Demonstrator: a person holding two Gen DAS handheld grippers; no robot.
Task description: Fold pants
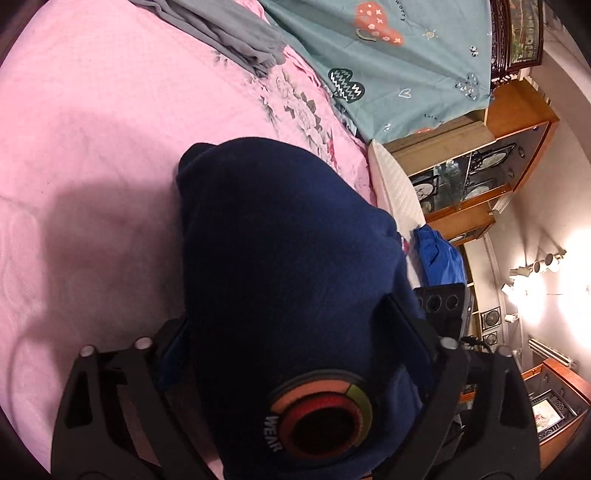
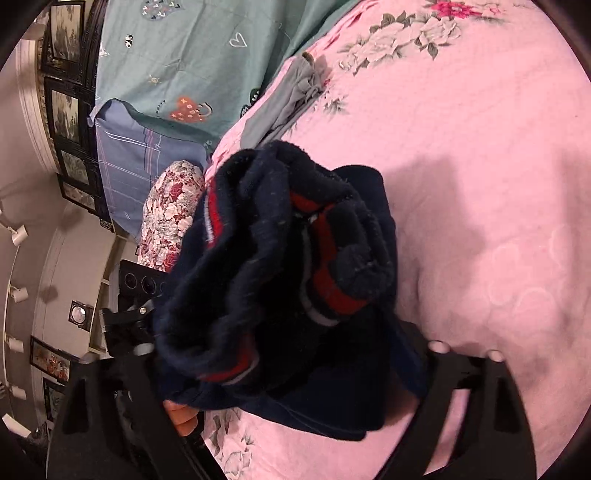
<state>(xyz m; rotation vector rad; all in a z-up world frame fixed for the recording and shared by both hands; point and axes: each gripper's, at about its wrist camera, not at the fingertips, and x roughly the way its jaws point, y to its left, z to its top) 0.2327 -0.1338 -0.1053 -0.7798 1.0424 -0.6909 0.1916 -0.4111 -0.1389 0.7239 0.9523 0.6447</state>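
Observation:
The folded navy fleece pants (image 1: 280,229) lie as a thick bundle on the pink bedspread (image 1: 92,147), with a round red and orange "WEAR" patch (image 1: 321,413) facing up. My left gripper (image 1: 284,317) straddles one end, its jaws wide and both fingers (image 1: 173,332) against the fabric. In the right wrist view the pants (image 2: 280,258) show red and white striped trim, bunched up. My right gripper (image 2: 280,339) spans this end of the bundle. Its right finger (image 2: 410,354) touches the cloth; the left finger is hidden behind it.
Grey pants (image 1: 236,33) lie folded near the teal printed quilt (image 1: 388,55) at the bed's far side. The bed edge (image 1: 395,184) drops off to wooden cabinets (image 1: 480,177) and a blue bag (image 1: 439,254). A floral pillow (image 2: 170,214) sits by the edge. Fingers of a hand (image 2: 183,417) show below the pants.

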